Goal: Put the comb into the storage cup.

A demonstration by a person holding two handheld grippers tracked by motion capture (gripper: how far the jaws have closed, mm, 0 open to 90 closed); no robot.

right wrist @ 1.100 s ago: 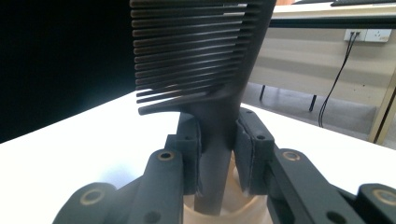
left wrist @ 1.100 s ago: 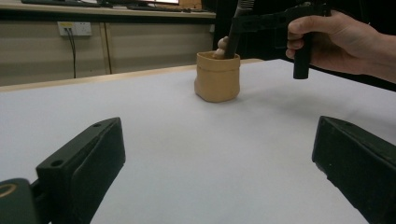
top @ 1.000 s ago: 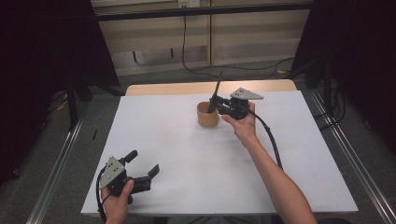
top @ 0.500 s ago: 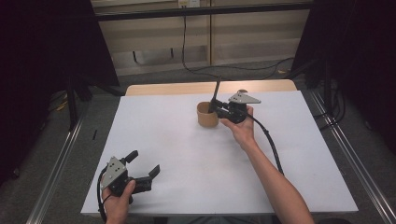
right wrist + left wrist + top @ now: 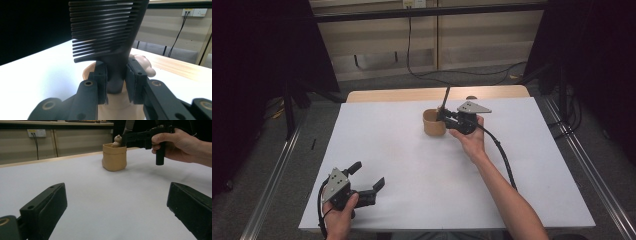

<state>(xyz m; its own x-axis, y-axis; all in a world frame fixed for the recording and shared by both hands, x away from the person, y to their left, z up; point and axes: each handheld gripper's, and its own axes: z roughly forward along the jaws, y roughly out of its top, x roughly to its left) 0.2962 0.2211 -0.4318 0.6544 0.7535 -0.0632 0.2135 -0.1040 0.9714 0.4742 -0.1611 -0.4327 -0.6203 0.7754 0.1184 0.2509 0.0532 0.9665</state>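
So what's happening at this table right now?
A person holds a gripper in each hand. The right gripper is shut on a black comb, holding it upright over a small tan cup on the white table; a tan knobbed object sits inside the cup. The left gripper rests open near the table's front edge.

Since a second ago the right tongs [image 5: 443, 116] sit a little lower and nearer the tan, soft-sided cup [image 5: 434, 123], carrying the black plastic comb [image 5: 445, 99] down with them; its shaft now stands over the cup's rim.
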